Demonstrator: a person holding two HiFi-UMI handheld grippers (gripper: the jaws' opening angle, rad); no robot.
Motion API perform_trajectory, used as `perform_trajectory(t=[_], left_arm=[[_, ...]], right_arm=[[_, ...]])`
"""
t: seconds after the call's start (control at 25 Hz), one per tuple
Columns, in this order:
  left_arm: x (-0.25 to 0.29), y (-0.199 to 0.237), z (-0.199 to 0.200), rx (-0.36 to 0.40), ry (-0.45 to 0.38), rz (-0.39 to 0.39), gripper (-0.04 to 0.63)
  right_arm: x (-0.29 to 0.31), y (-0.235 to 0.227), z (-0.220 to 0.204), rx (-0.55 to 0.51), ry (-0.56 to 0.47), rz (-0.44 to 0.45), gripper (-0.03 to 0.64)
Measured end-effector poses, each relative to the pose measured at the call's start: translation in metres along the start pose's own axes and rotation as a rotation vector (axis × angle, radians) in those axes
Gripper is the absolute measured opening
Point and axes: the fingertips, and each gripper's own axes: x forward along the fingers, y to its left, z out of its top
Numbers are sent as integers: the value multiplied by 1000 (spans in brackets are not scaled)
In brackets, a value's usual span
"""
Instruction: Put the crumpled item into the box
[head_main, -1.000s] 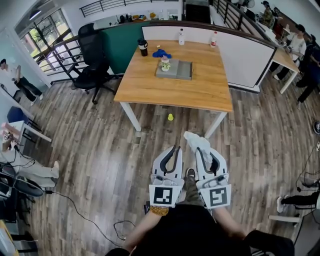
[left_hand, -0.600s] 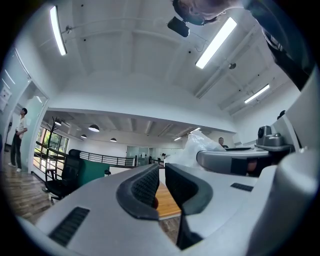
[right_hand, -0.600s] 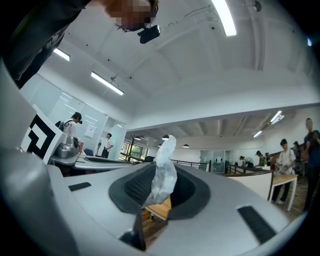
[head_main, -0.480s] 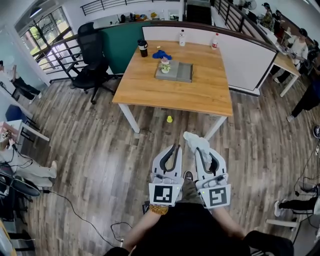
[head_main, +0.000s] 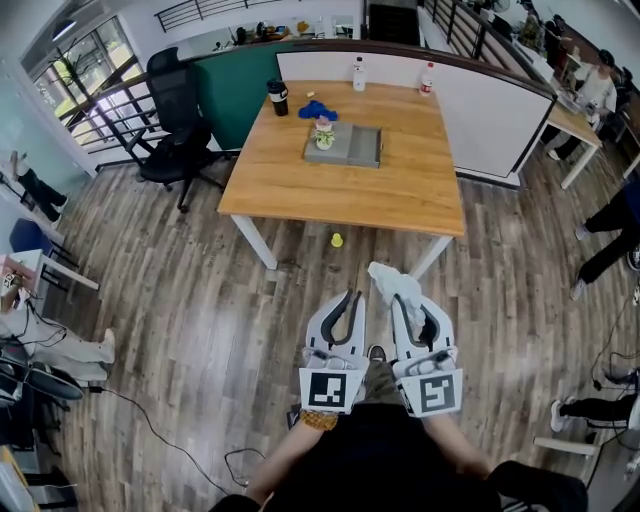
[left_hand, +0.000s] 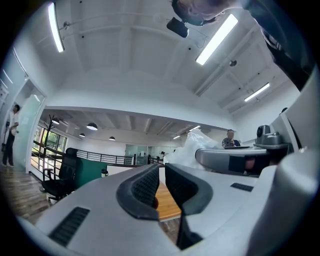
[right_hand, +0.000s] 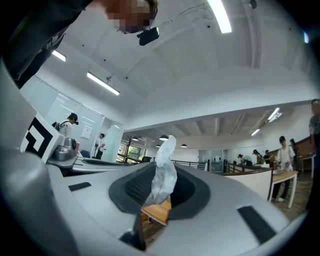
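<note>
The right gripper (right_hand: 156, 192) pinches a crumpled white translucent plastic item (right_hand: 164, 170) and holds it over the wood-plank floor (head_main: 200, 300). The item is well apart from the shallow grey box (head_main: 347, 146) on the light wooden table (head_main: 400, 190). The left gripper (left_hand: 161, 186) has its jaws almost together, with nothing between them.

box (head_main: 356, 149) contents too small to tell; blue item (head_main: 316, 110) unclear

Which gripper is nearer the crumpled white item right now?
Right. The right gripper is clamped on the crumpled item; the left gripper sits just beside it, to its left, holding nothing.
</note>
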Motion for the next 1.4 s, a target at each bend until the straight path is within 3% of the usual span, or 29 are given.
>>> perform_trajectory(t=[0.8,1.08,1.4], left_arm=[[112,-31,-9,39,23,-82,54],[151,-46,-23,58,40,-89,54],[184,-47,-32,74,48,-6,52]], right_arm=[[48,-111,-13,48,-17,-85,72],[66,-149,-21,60,-17,-77,72],[95,-181,-27,63,-50,10,72]])
